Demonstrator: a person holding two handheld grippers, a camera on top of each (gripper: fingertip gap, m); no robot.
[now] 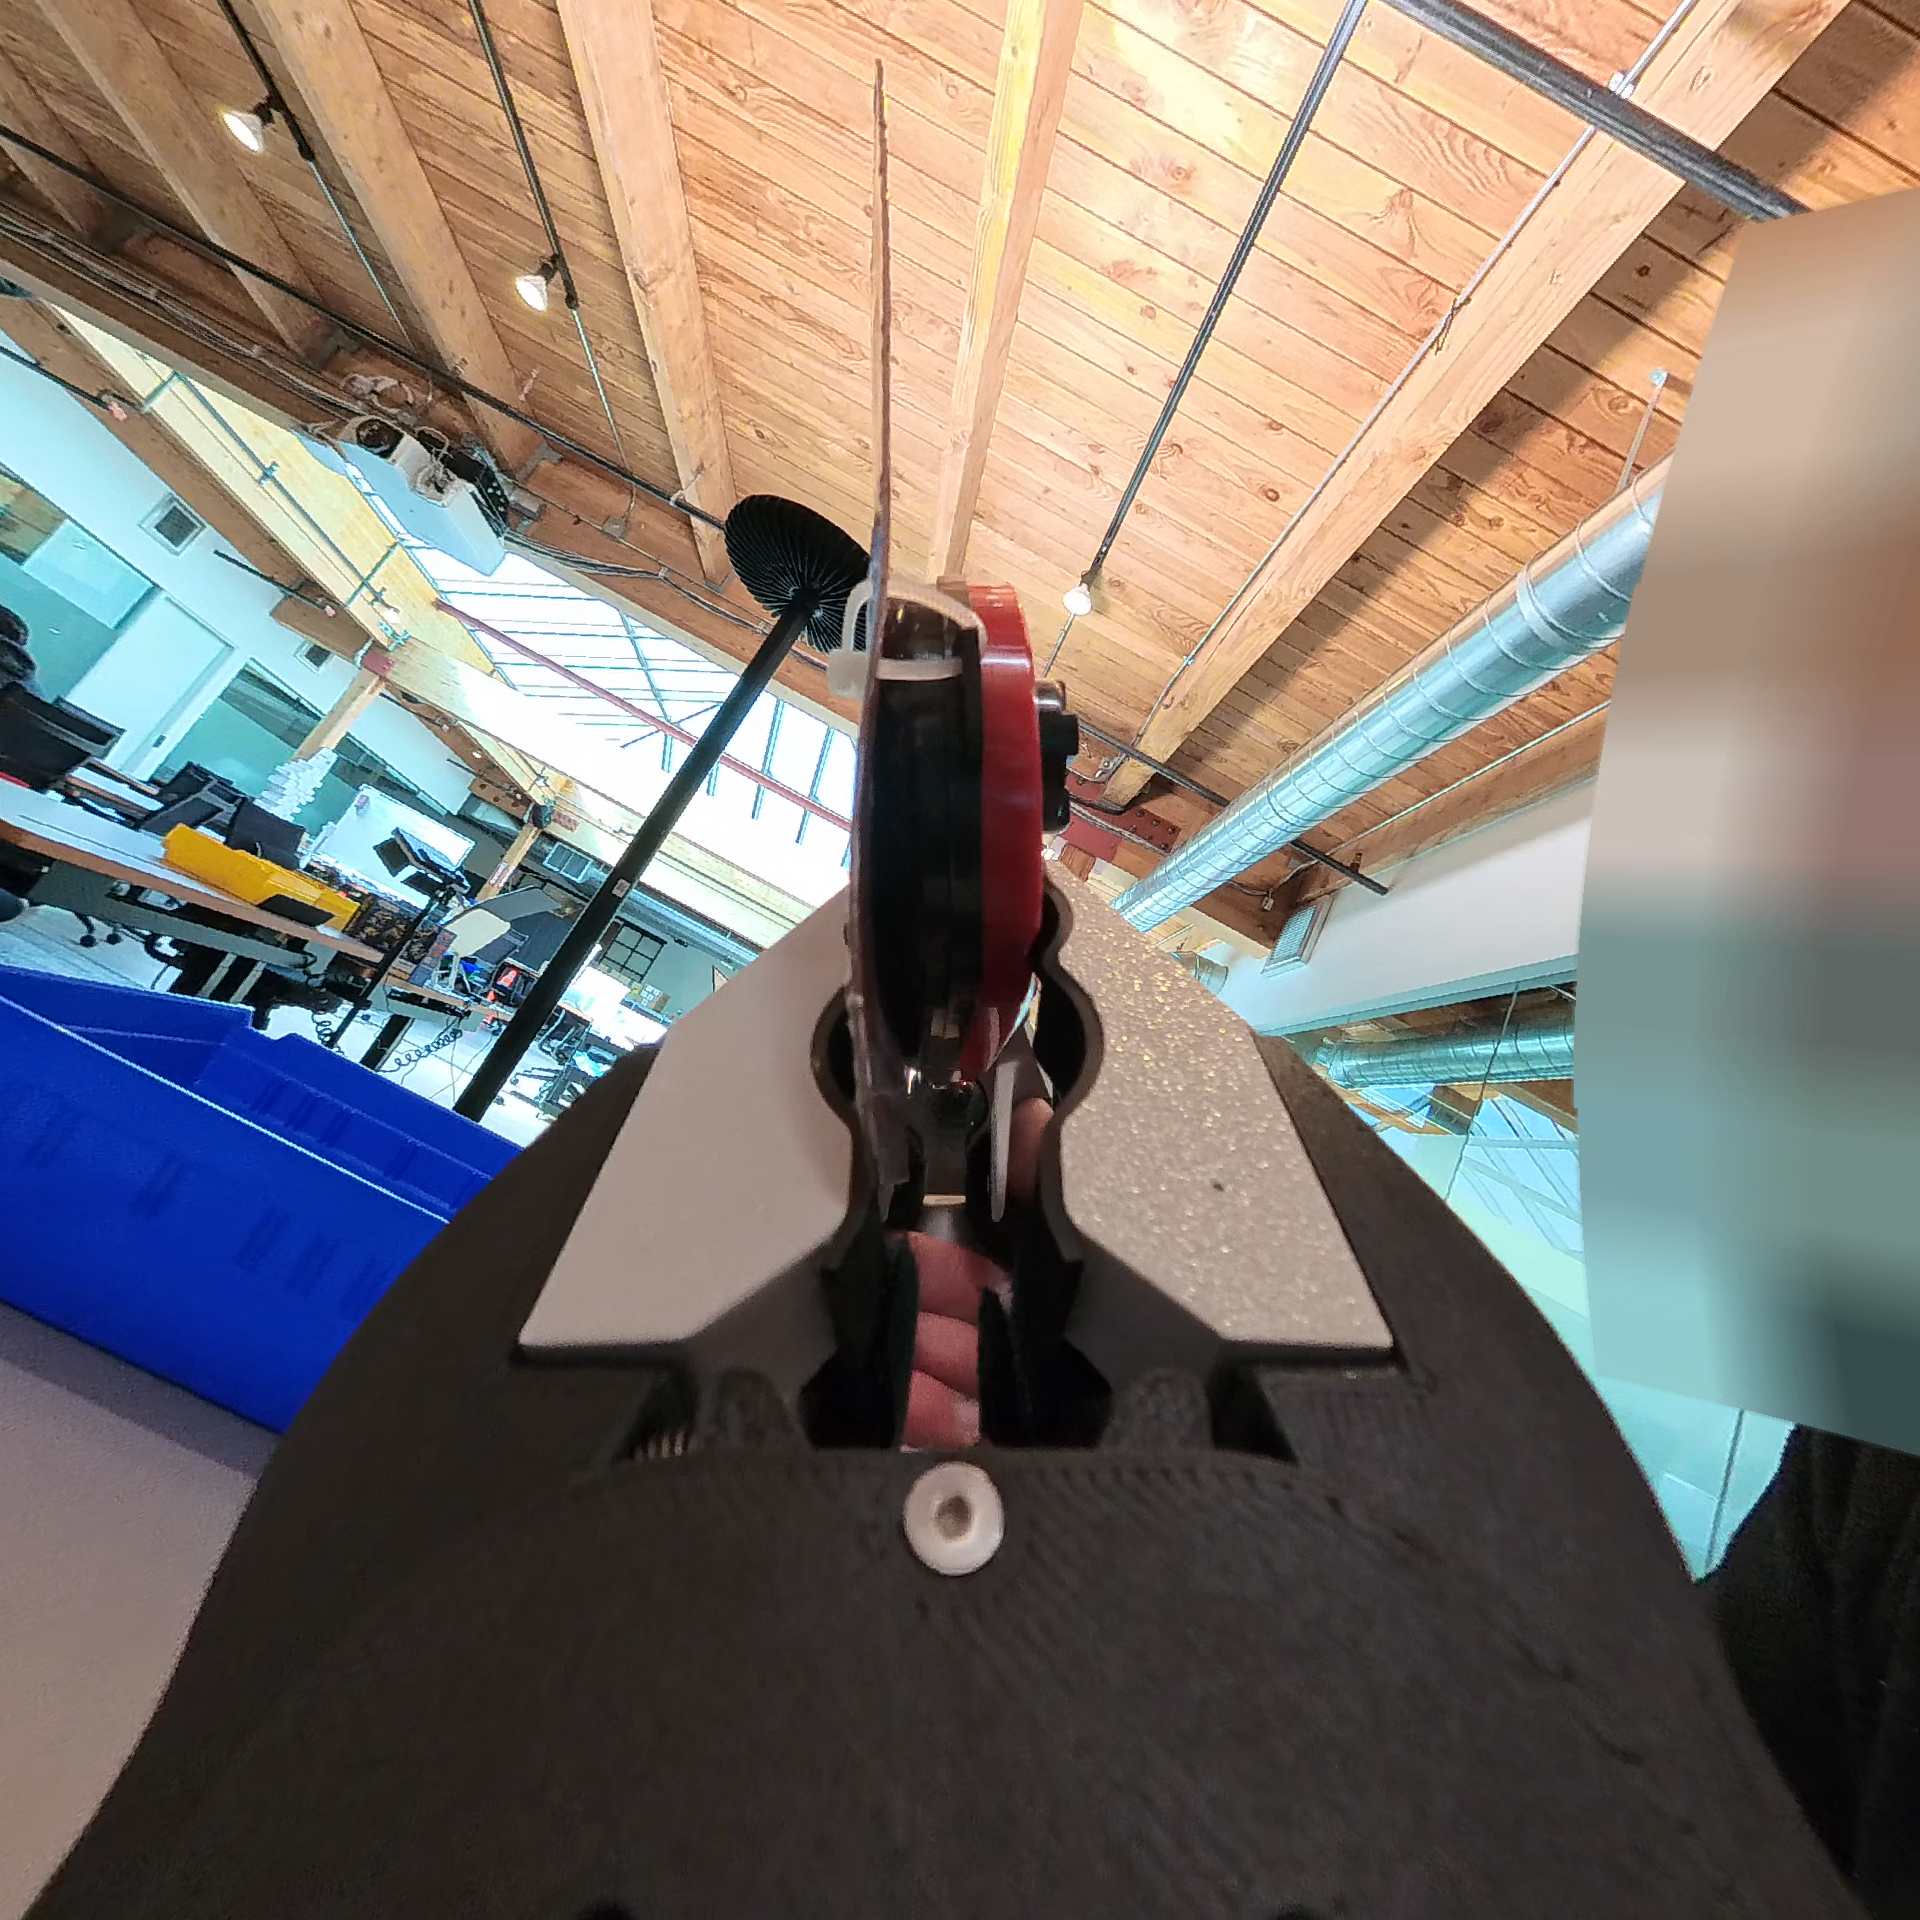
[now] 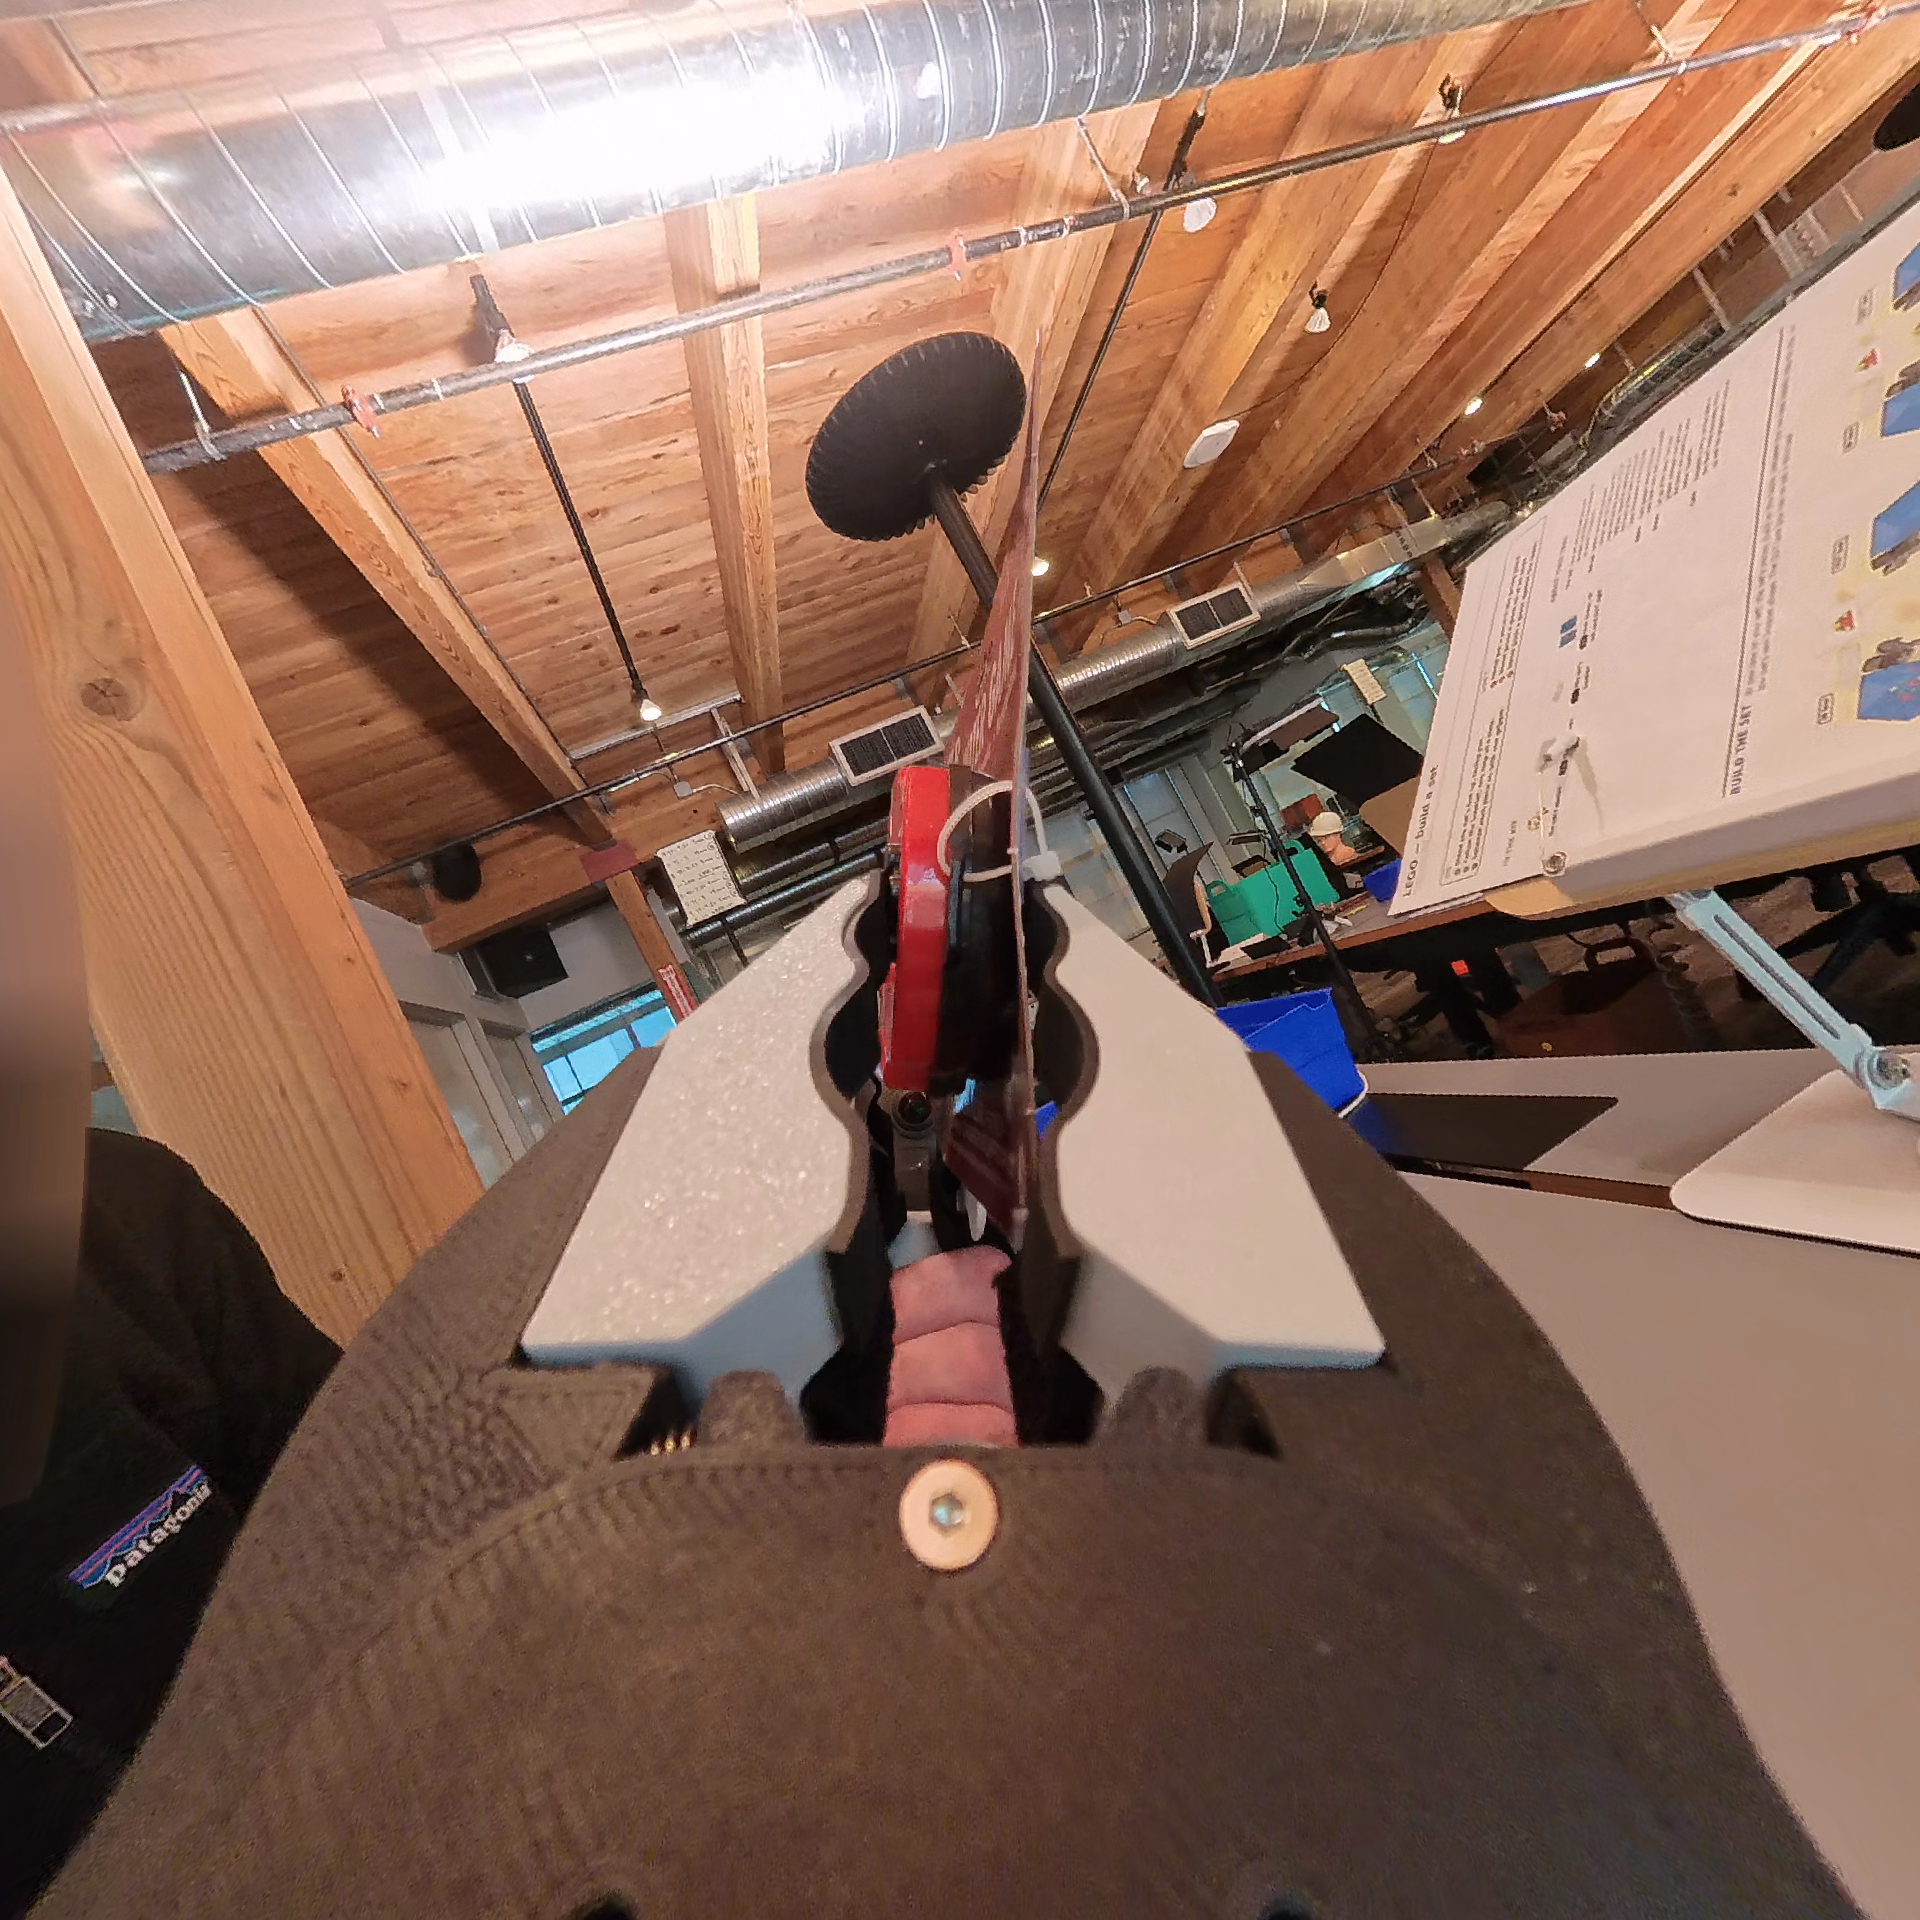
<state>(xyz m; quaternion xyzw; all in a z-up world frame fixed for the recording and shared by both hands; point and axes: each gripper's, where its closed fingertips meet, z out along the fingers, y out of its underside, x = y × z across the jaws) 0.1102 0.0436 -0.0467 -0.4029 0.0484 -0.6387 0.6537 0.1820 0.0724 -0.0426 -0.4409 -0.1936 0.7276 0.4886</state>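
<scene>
Claw on the left (image 1: 951, 997) and right claw (image 2: 951, 1039) each pinch a red-and-black tool on a cardboard card (image 1: 881, 436). Both point ceilingward; any slackening could let the edge-held cards slip out.

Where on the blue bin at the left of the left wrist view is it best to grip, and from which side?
Probably the top rim of the blue bin, from above, with one finger inside and one outside the wall. The bin stands open on the grey table, and its walls look thin and upright.
</scene>
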